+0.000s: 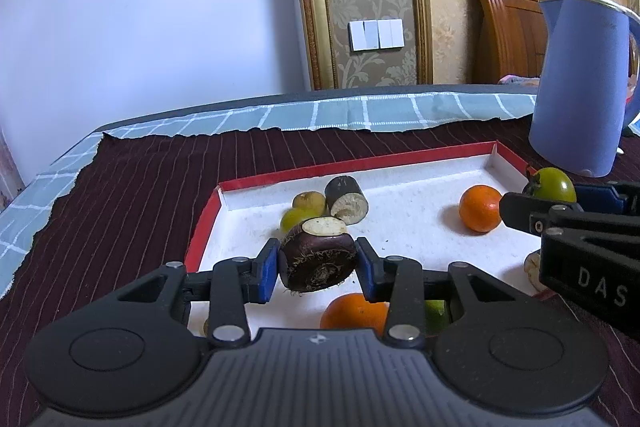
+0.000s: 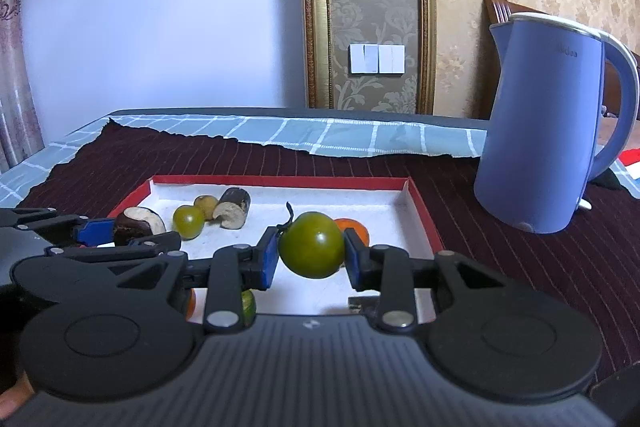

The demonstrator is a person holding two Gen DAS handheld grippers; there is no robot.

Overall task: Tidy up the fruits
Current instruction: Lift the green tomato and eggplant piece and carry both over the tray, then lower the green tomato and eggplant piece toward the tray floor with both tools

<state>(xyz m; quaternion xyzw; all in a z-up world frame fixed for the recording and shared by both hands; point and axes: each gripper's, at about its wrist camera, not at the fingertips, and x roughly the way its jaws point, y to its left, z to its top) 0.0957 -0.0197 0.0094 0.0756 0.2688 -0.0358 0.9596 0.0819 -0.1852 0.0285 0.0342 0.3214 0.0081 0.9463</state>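
My left gripper point(image 1: 317, 267) is shut on a dark brown water chestnut point(image 1: 318, 259) with a pale cut top, held above the red-rimmed white tray point(image 1: 400, 157); it also shows in the right wrist view point(image 2: 138, 223). My right gripper point(image 2: 310, 251) is shut on a green tomato point(image 2: 312, 250), also seen at the right of the left wrist view point(image 1: 554, 185). In the tray lie an orange point(image 1: 479, 208), a second orange point(image 1: 354, 311) below the left fingers, a dark sugarcane piece point(image 1: 346, 200), a small green fruit point(image 2: 188, 221) and a tan fruit point(image 1: 309, 201).
A blue electric kettle point(image 2: 544, 123) stands on the dark striped cloth point(image 2: 280, 159) right of the tray. A checked teal cloth point(image 1: 360, 115) covers the table's far edge. A wall with a light switch point(image 1: 376, 34) is behind.
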